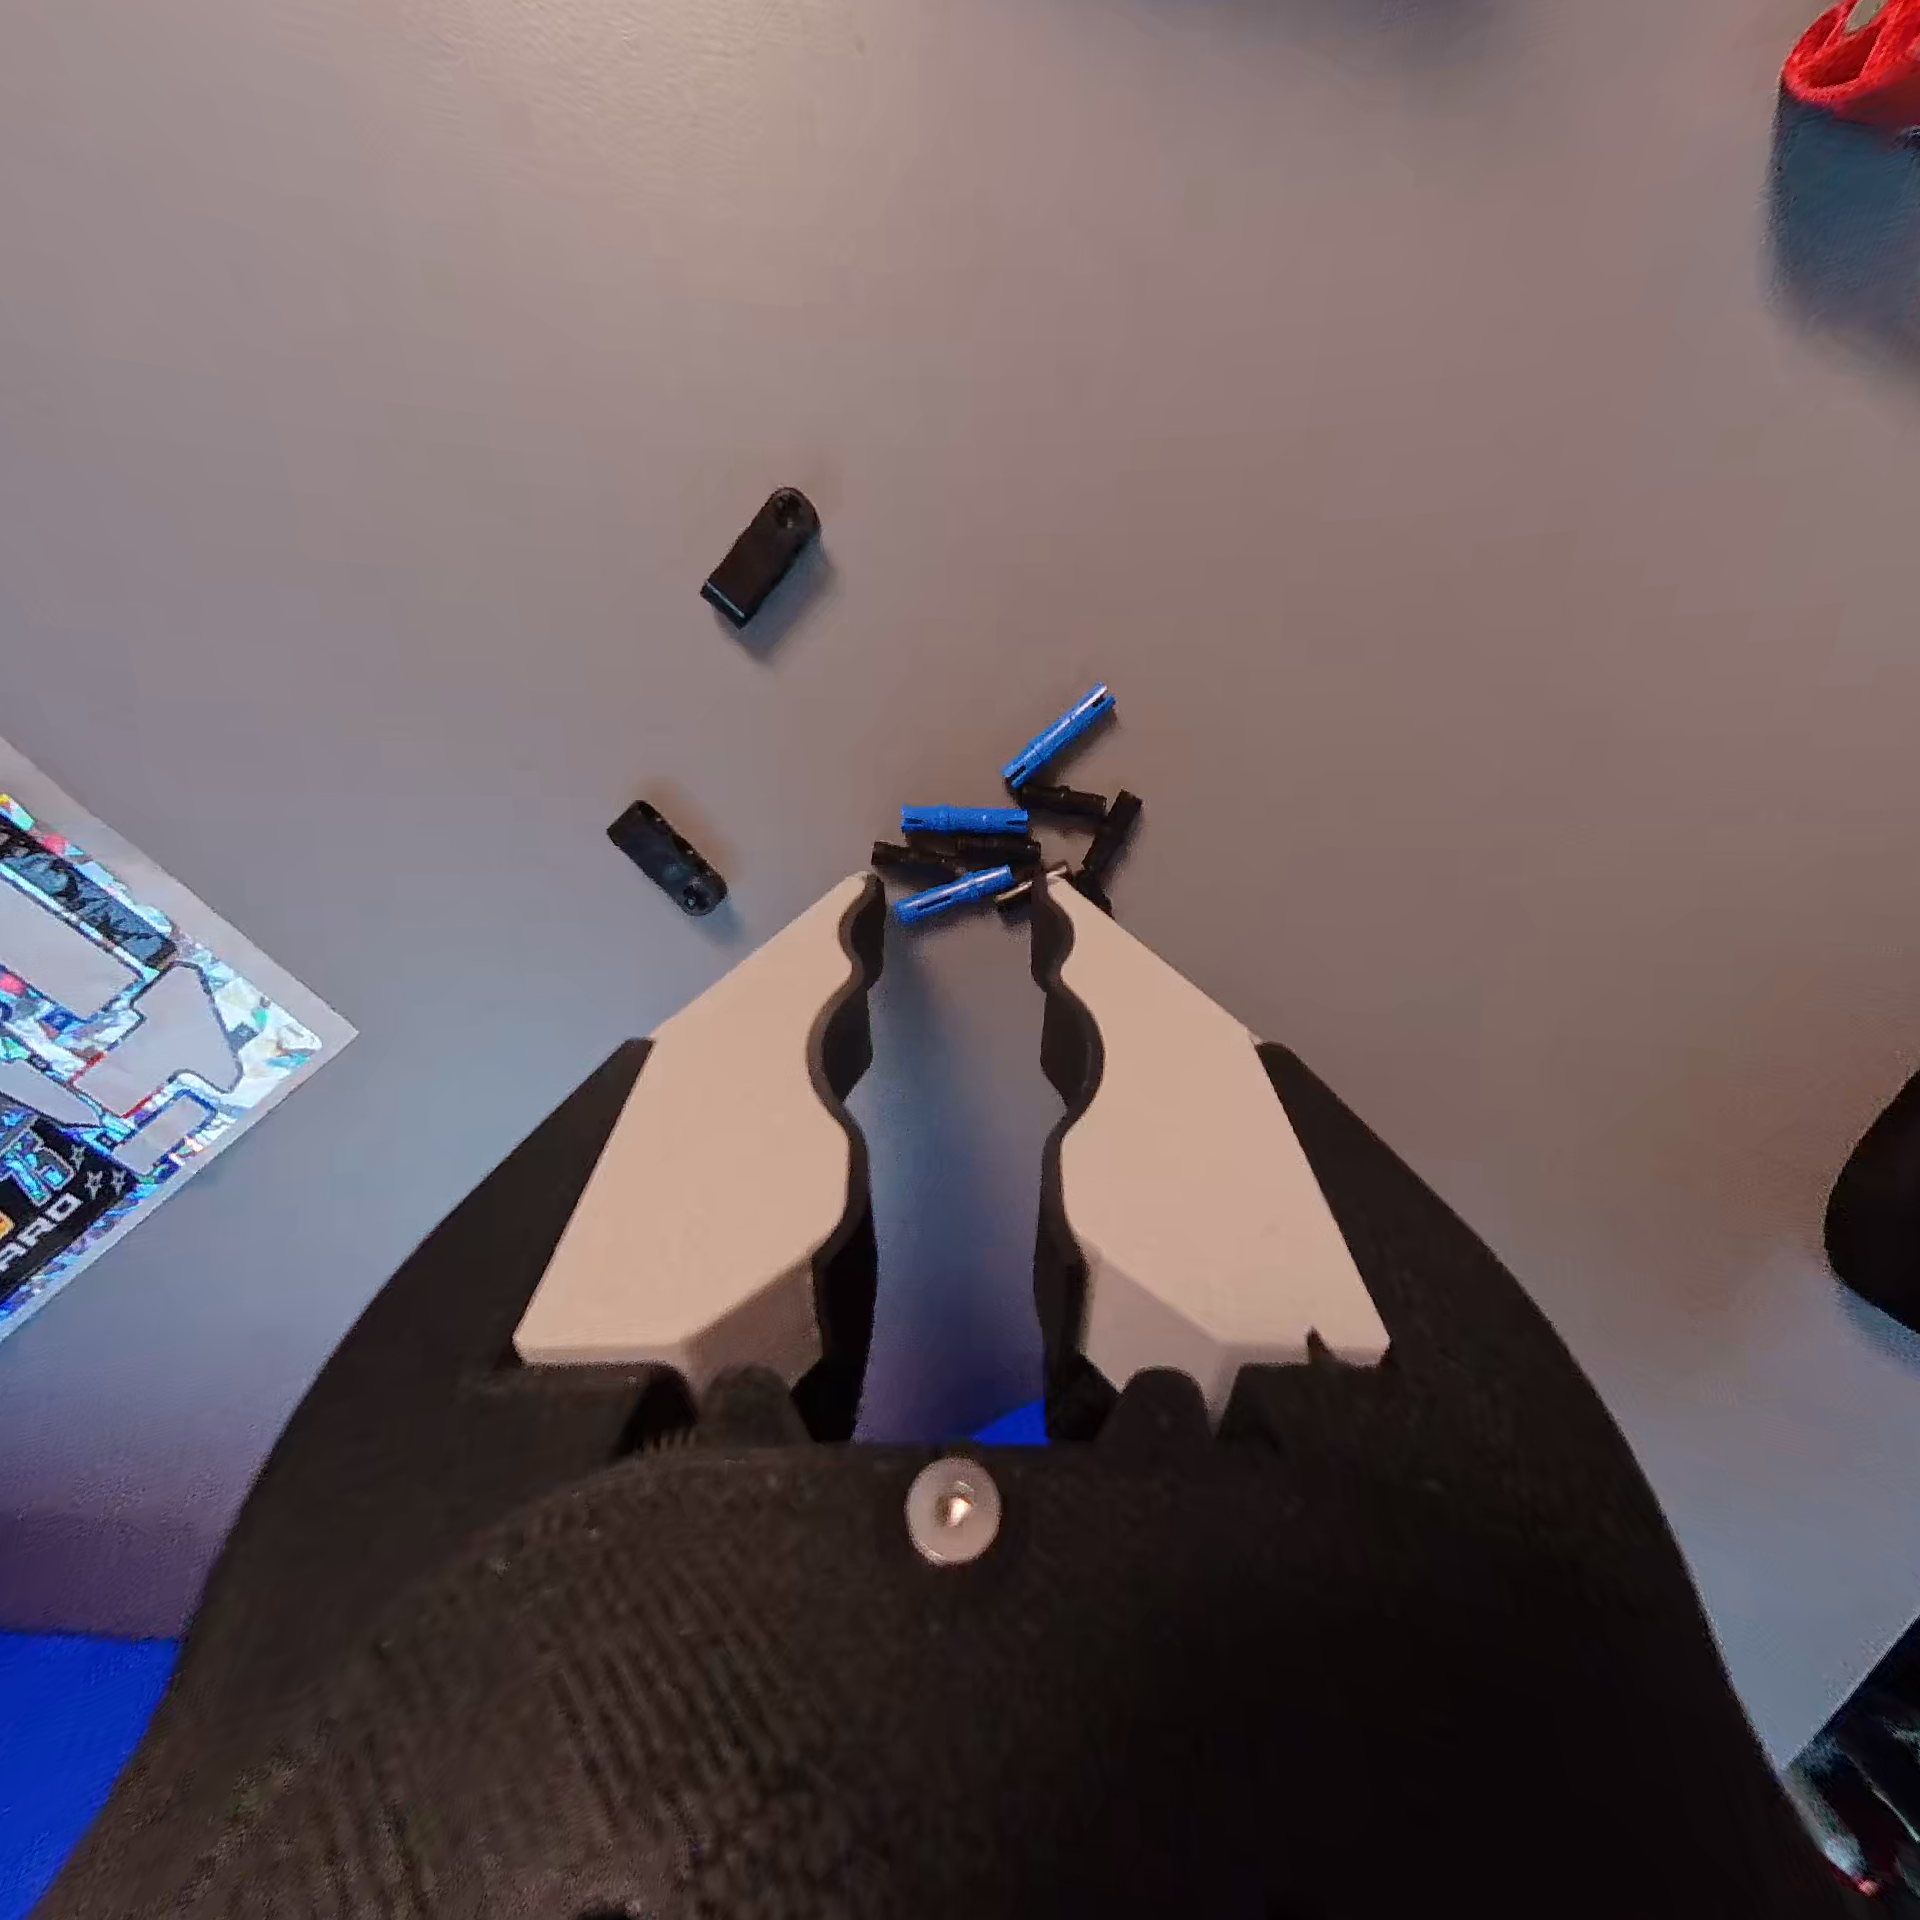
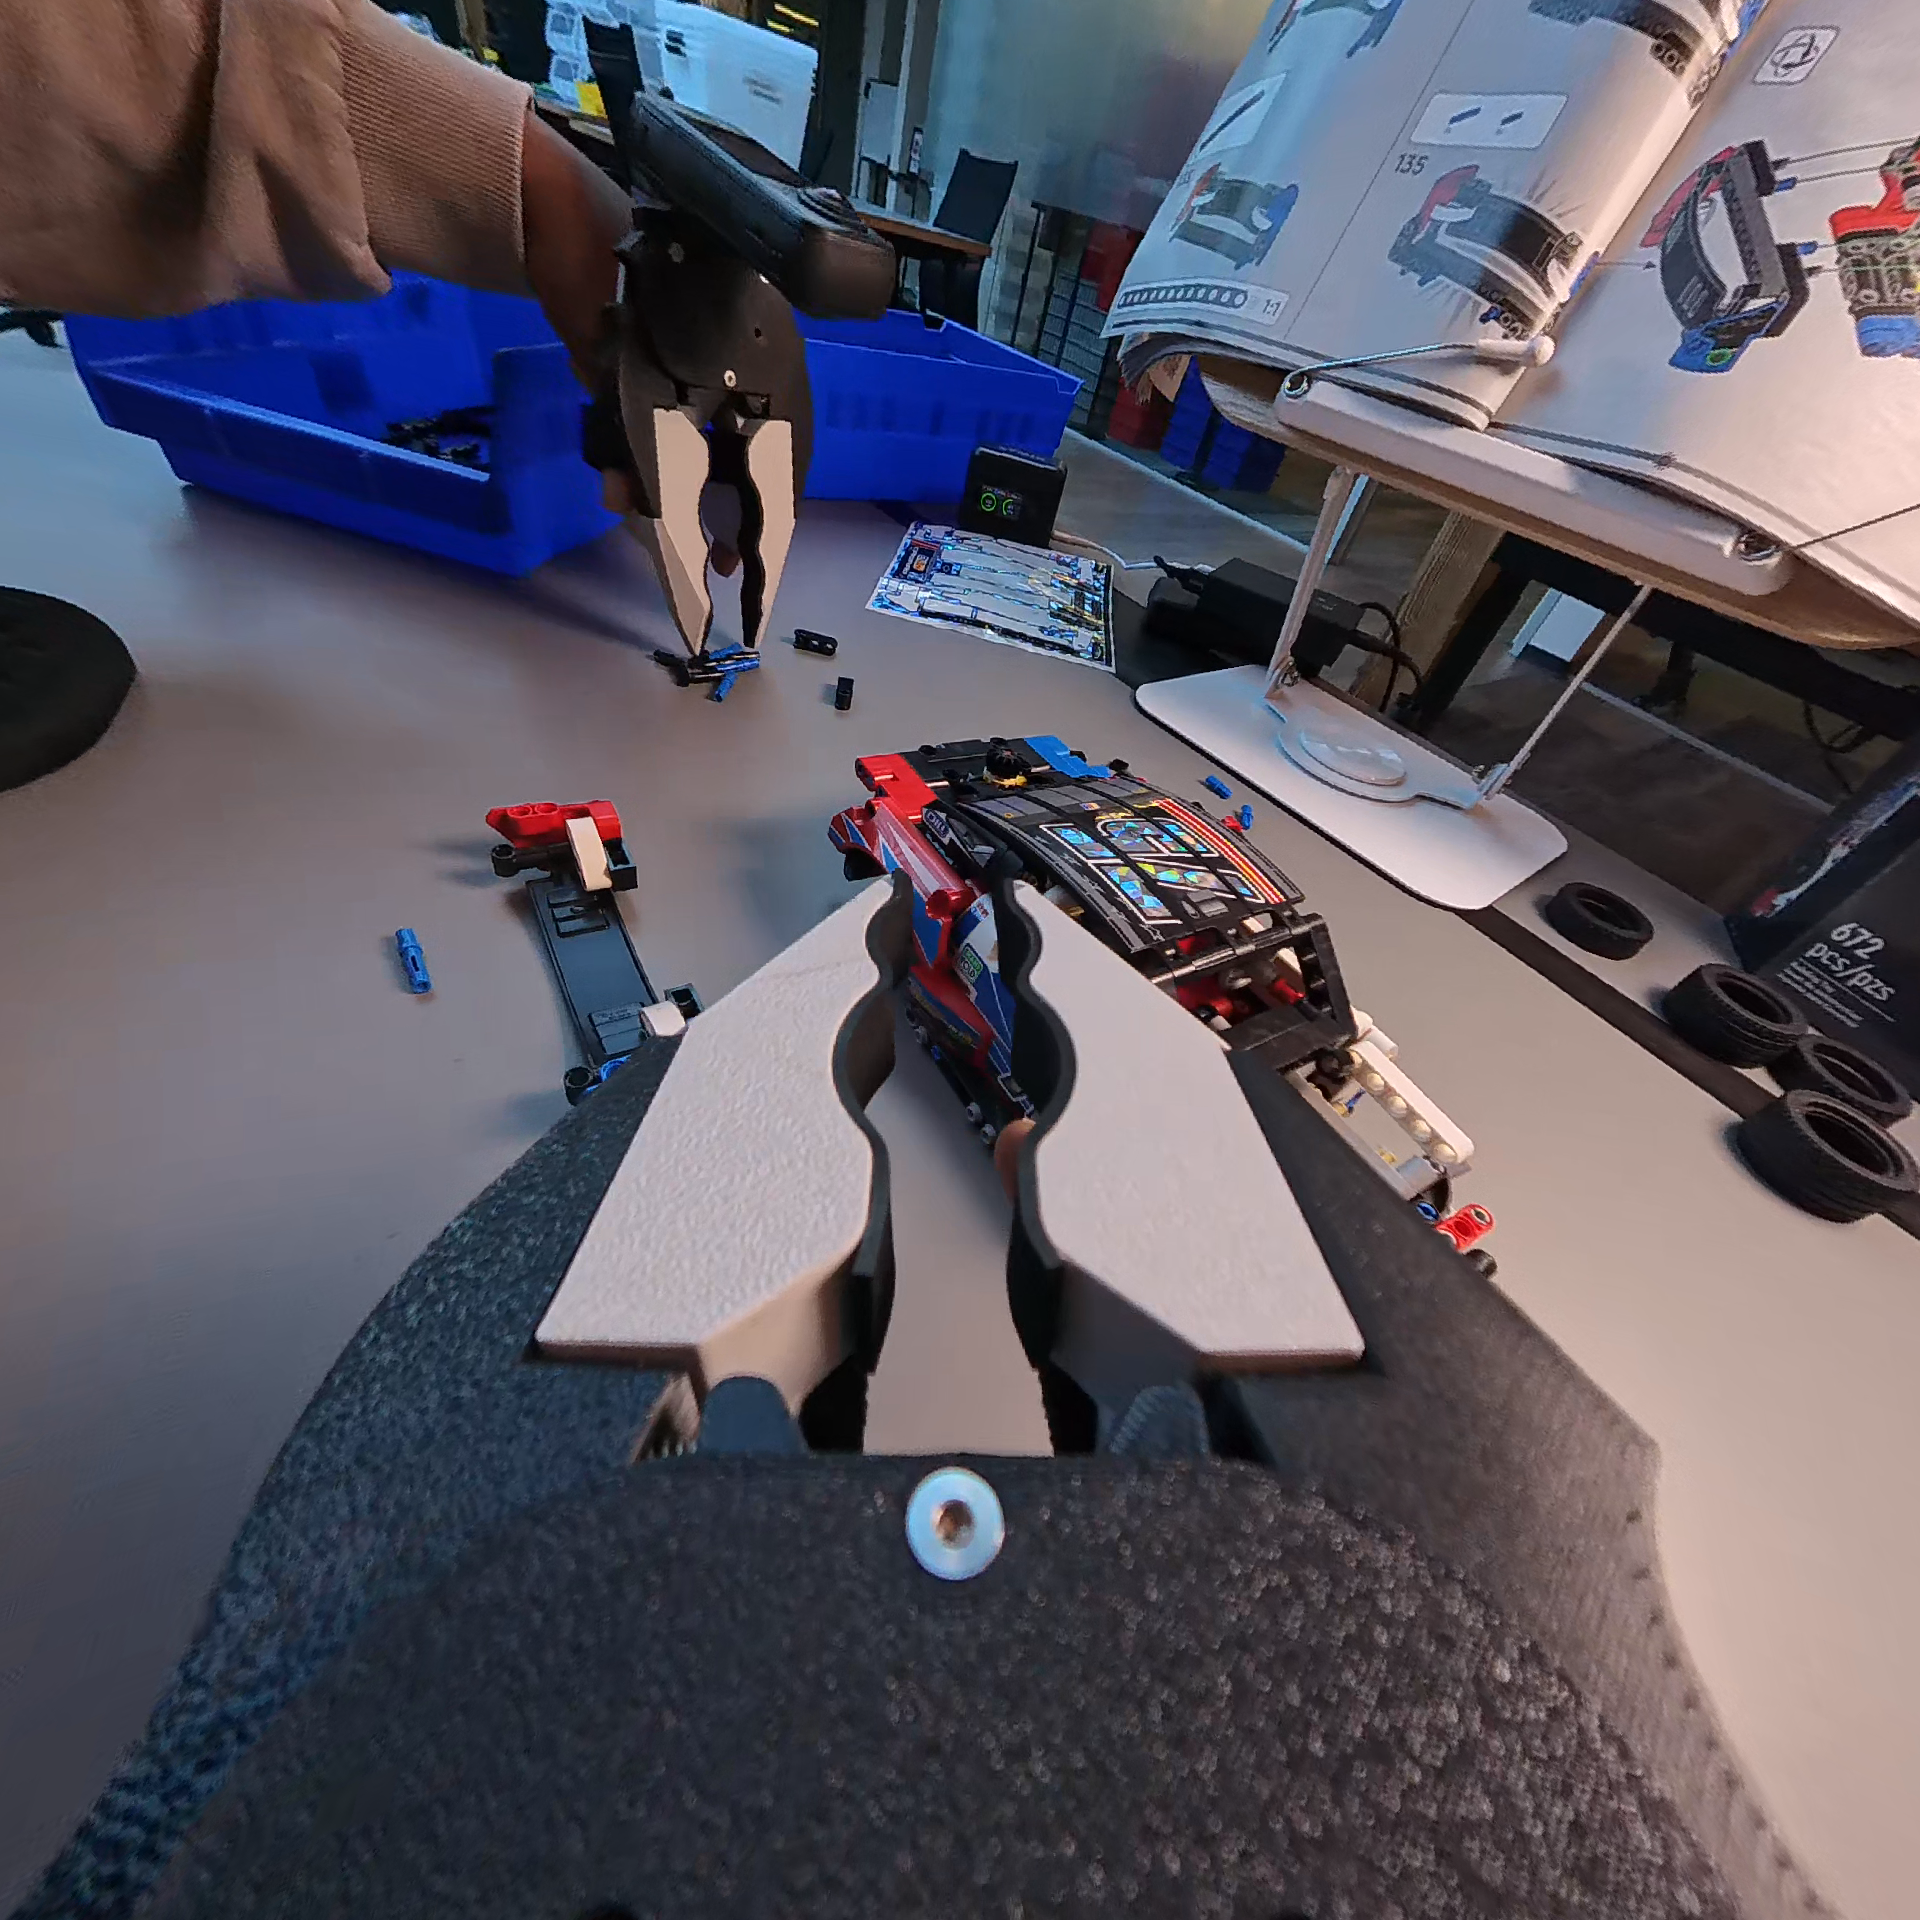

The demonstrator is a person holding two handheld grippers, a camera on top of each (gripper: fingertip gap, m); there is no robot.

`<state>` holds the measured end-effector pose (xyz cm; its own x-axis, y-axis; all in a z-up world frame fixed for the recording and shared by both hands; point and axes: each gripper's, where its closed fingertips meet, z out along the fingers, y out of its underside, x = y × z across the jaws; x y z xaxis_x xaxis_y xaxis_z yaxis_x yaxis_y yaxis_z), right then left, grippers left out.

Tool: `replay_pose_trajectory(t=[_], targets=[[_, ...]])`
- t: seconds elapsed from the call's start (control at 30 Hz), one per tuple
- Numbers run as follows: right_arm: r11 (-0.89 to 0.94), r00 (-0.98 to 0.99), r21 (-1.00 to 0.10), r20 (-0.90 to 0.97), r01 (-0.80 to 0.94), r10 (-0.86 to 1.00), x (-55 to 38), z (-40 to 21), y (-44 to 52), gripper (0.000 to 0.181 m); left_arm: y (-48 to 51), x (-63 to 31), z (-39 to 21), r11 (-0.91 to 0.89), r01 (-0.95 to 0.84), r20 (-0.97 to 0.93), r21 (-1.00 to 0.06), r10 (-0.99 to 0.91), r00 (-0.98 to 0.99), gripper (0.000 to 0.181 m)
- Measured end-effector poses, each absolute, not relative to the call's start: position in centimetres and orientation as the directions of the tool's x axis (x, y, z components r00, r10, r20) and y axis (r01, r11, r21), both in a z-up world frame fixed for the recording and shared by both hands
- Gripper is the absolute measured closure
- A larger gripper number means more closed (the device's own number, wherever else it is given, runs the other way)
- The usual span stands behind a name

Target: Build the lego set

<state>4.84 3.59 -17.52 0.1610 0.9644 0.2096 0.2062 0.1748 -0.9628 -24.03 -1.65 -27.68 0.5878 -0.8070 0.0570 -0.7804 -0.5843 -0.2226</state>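
My left gripper (image 1: 958, 891) is open, its tips down at the grey table on either side of a blue pin (image 1: 954, 896). The pin belongs to a small pile of blue and black pins (image 1: 1023, 826). Two black connector pieces (image 1: 764, 556) (image 1: 667, 857) lie to the left of the pile. In the right wrist view a person's hand holds that left gripper (image 2: 722, 634) upright over the pile (image 2: 712, 665). My right gripper (image 2: 948, 904) is open and empty, just in front of the partly built red, blue and black car (image 2: 1122, 873). A flat black sub-assembly with a red end (image 2: 582, 914) lies left of the car.
A blue parts bin (image 2: 312, 416) stands at the back left. An open instruction book (image 2: 1558, 208) rests on a white stand (image 2: 1351, 790) at the right. A sticker sheet (image 2: 997, 592), several black tyres (image 2: 1735, 1013), a dark box (image 2: 1839, 935) and a lone blue pin (image 2: 412, 958) lie around. There is about 30 centimetres between the tips of the two grippers. My left tips are about 25 centimetres from the lone blue pin (image 2: 412, 958), my right tips only 15 centimetres.
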Motion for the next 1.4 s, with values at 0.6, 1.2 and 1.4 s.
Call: replay_pose_trajectory(t=[0.6,1.2,1.4], targets=[[0.174,0.16,-0.962,0.21,0.212,0.965,4.9,-17.6,3.6,0.168,-1.1,-25.2,-27.3,-0.57,-0.793,0.041,-0.215,-0.817,0.575,0.167],[0.176,0.163,-0.959,0.214,0.222,0.963,5.0,-17.8,3.8,0.168,-2.1,-24.4,-27.9,-0.495,-0.843,0.01,-0.209,-0.863,0.505,0.179],[0.176,0.176,-0.96,0.216,0.217,0.96,5.1,-17.7,4.1,0.168,-3.6,-18.6,-21.8,-0.438,-0.794,0.007,-0.423,-0.877,0.48,0.18]])
